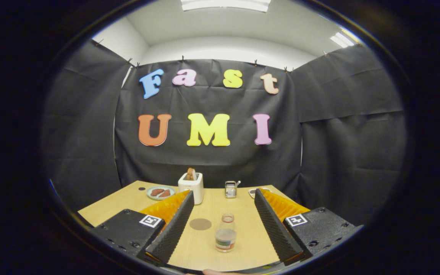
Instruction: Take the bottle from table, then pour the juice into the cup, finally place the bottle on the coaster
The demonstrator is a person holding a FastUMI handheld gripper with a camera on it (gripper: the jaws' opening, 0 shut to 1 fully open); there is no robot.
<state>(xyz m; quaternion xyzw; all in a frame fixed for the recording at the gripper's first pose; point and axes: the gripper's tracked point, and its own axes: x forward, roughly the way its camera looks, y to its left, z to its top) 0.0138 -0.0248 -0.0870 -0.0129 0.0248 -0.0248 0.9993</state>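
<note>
I held the gripper (pixel 224 212) low over the table (pixel 243 236) with its fingers spread wide apart, touching nothing; the bottle (pixel 225 233) stood upright between them, a little liquid in its bottom, nearer my end than the fingertips, so I judged the wide gap was kept to let the fingers slide past it on both sides; the grasp was not yet made. The coaster (pixel 200 224) lay flat just beside the bottle, toward the left finger, apart from it. Beyond the fingers stood a toaster (pixel 191 186), a plate (pixel 160 192) and a small metal thing (pixel 230 188); which was the cup I could not tell. Bare table ran ahead to those things; the far edge met the cloth wall.
</note>
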